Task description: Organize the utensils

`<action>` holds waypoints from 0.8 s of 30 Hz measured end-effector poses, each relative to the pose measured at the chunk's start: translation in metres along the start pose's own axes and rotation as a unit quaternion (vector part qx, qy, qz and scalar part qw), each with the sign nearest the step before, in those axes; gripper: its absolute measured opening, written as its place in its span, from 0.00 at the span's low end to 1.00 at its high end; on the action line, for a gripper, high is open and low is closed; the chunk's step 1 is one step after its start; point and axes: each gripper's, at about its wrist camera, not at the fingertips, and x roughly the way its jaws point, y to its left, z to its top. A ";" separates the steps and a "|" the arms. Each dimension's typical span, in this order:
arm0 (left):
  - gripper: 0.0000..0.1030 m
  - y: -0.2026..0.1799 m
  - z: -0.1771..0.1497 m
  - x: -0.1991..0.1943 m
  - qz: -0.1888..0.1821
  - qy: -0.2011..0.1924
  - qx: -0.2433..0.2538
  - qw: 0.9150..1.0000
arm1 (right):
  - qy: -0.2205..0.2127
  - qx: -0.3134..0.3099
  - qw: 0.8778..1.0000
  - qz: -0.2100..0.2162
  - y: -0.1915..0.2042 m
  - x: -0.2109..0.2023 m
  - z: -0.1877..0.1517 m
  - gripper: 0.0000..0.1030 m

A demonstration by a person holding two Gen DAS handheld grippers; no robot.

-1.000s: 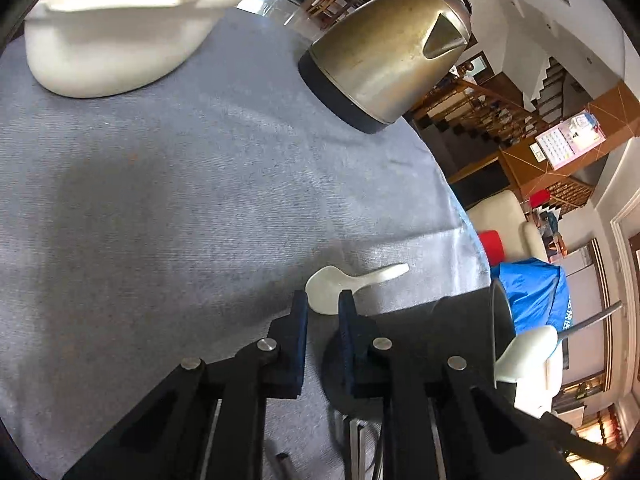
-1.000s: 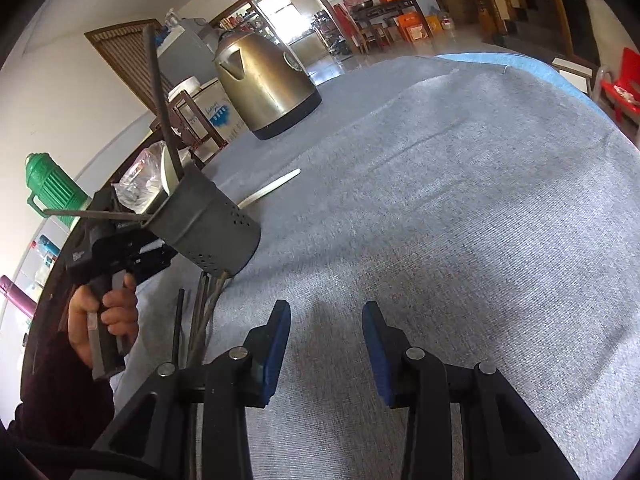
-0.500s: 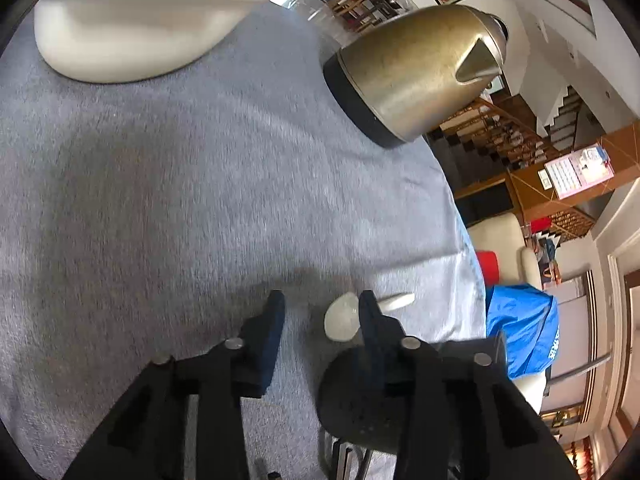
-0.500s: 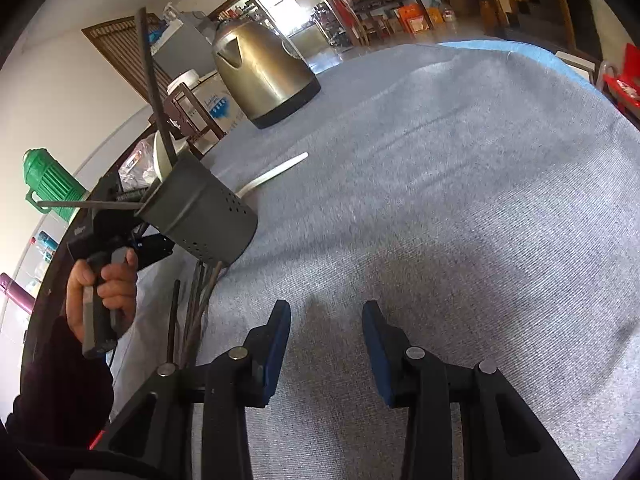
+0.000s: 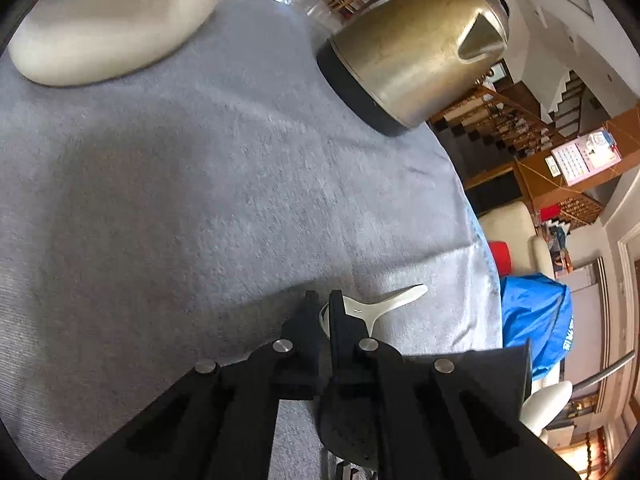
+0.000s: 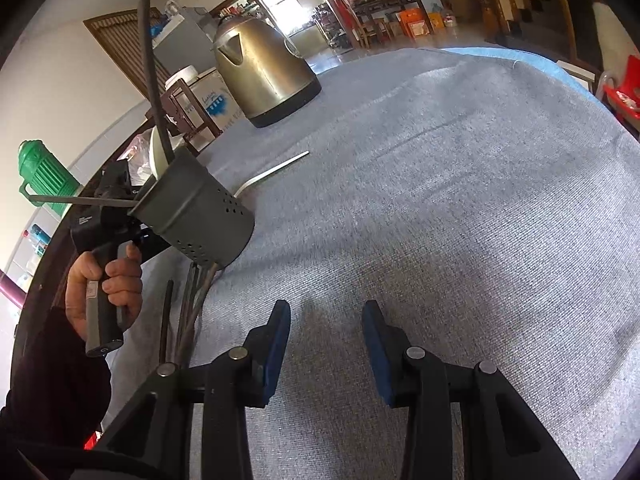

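A white ceramic spoon point(image 5: 386, 303) lies on the grey cloth, its handle pointing right. My left gripper point(image 5: 325, 309) has its jaws closing onto the rim of the spoon's bowl, and the pads press on it. A dark perforated utensil holder point(image 6: 200, 216) stands just right of that gripper, with a white spoon and dark sticks poking out. From the right wrist view the holder hides the left fingertips, and only the spoon's handle point(image 6: 276, 170) shows. My right gripper point(image 6: 326, 344) hovers open over bare cloth with nothing between its fingers.
A brass-coloured kettle point(image 5: 412, 48) stands at the far side, and a large white dish point(image 5: 108, 28) sits at the far left. Dark utensils point(image 6: 192, 308) lie beside the holder. A hand point(image 6: 104, 280) grips the left tool. The table edge point(image 5: 486, 248) curves close on the right.
My left gripper opened, moved forward over the spoon's bowl, then shut on it. The right gripper has not moved.
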 end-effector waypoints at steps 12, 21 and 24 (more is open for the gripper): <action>0.03 -0.042 0.039 -0.113 0.049 -0.069 0.114 0.990 | -0.008 -0.003 1.000 0.000 -0.001 -0.002 -0.002 0.39; 0.03 -0.143 0.033 -0.204 0.145 -0.054 0.315 0.936 | -0.013 0.007 1.000 0.001 -0.002 -0.005 -0.005 0.39; 0.03 -0.174 0.021 -0.201 0.176 -0.027 0.367 0.913 | -0.013 0.011 1.000 0.003 -0.004 -0.007 -0.006 0.39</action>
